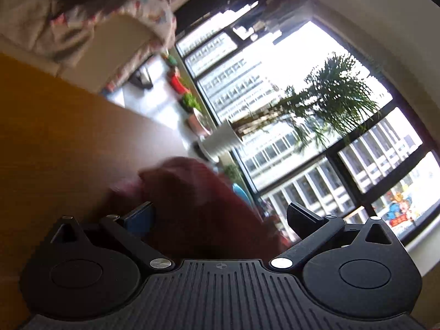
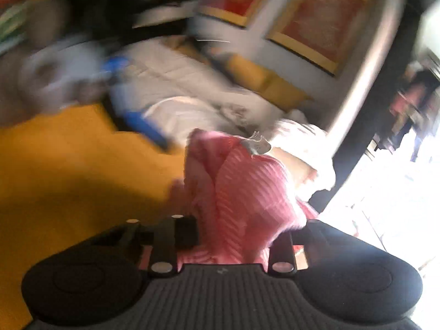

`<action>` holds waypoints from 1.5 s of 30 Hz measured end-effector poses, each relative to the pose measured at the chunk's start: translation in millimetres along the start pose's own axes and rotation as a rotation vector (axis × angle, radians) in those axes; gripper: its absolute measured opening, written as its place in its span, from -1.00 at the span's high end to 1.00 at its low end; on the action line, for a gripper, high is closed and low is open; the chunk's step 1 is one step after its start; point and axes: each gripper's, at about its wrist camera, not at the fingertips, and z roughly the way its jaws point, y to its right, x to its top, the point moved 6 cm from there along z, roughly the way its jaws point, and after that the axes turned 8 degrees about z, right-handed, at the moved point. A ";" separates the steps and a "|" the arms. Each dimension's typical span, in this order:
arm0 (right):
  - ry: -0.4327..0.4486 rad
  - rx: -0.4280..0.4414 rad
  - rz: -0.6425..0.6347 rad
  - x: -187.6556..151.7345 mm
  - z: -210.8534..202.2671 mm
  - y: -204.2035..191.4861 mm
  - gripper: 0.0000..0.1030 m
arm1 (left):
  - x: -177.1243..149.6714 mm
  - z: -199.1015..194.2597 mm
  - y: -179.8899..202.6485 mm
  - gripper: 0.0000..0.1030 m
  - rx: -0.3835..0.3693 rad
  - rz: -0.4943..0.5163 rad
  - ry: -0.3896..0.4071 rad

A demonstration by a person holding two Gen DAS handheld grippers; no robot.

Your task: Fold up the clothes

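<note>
From the left wrist, the left hand-held gripper (image 1: 220, 214) has its two fingers spread wide, and one dark red garment (image 1: 198, 192) bulges up between them; whether it is pinched I cannot tell. The cloth lies blurred over the near edge of the orange-brown bench (image 1: 68, 126). Beyond the bench's far edge stand one white pot holding a palm plant (image 1: 324, 104) and a row of smaller potted plants (image 1: 184, 90) along a large window (image 1: 275, 88) that looks onto office blocks. At the far left a pale printed cloth (image 1: 90, 16) hangs, out of focus.

From the right wrist, the right hand-held gripper (image 2: 233, 231) is set at a middling width with one pink ribbed garment (image 2: 242, 187) bunched between its fingers, which press the cloth from both sides. The garment rises from the orange bench (image 2: 68, 165). One grey-white garment (image 2: 178, 88) lies farther off. Two red pictures in gold frames (image 2: 321, 24) hang on the far wall. Everything is heavily blurred.
</note>
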 end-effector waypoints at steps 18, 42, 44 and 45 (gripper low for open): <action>-0.060 0.095 -0.303 -19.3 3.1 -67.9 0.07 | 8.2 -23.6 -7.8 -1.00 0.132 0.033 0.033; -0.002 0.454 0.829 3.4 -4.7 93.5 0.92 | -18.6 45.4 4.6 -1.00 0.274 0.286 -0.102; 0.004 0.511 0.899 3.3 -13.7 97.7 0.92 | -18.7 58.9 1.6 -1.00 0.324 0.353 -0.125; -0.017 0.534 0.917 -0.6 -11.8 93.4 0.92 | -19.0 64.7 -1.8 -1.00 0.360 0.386 -0.138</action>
